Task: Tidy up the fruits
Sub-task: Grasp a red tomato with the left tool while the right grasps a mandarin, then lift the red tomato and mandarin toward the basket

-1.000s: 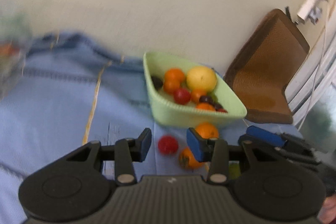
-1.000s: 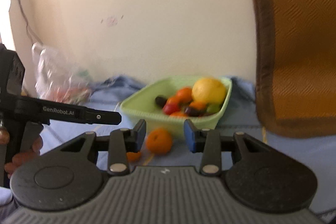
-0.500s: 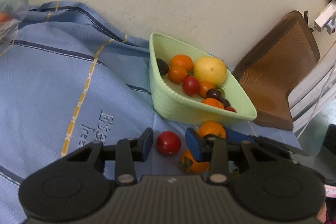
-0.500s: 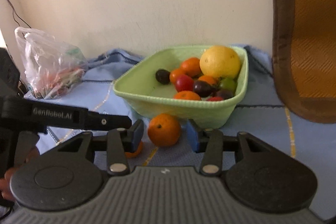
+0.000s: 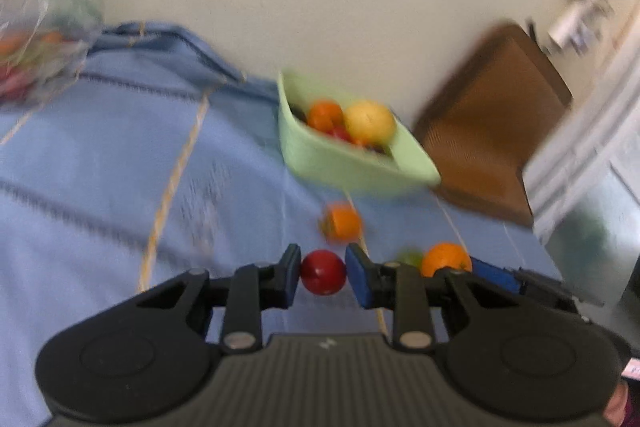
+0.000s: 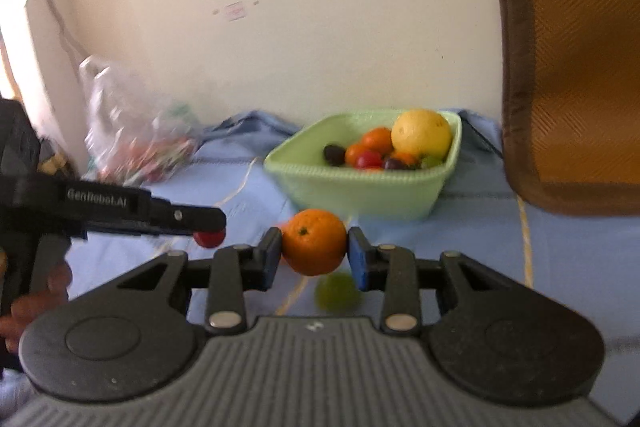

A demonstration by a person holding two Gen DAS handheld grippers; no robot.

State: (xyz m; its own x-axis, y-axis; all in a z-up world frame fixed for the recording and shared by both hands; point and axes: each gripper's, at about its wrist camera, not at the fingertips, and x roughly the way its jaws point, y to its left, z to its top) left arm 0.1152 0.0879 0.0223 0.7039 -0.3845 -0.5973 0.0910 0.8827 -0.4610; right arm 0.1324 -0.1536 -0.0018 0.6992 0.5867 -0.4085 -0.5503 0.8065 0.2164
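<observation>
My left gripper (image 5: 322,277) is shut on a red fruit (image 5: 323,277), held above the blue cloth; the red fruit also shows in the right wrist view (image 6: 209,237). My right gripper (image 6: 314,254) is shut on an orange (image 6: 314,241), which also shows in the left wrist view (image 5: 446,259). A light green basket (image 6: 360,185) holds a yellow citrus (image 6: 422,133) and several small fruits; it also shows in the left wrist view (image 5: 340,163). An orange persimmon (image 5: 341,223) and a green fruit (image 6: 336,291) lie on the cloth in front of the basket.
A blue striped cloth (image 5: 100,167) covers the surface. A clear plastic bag of produce (image 6: 136,131) stands at the far left by the wall. A brown chair back (image 6: 576,67) stands right of the basket.
Both grippers have closed on their fruits, left on the red one and right on the orange, and lifted them off the cloth. Both have pulled back from the basket.
</observation>
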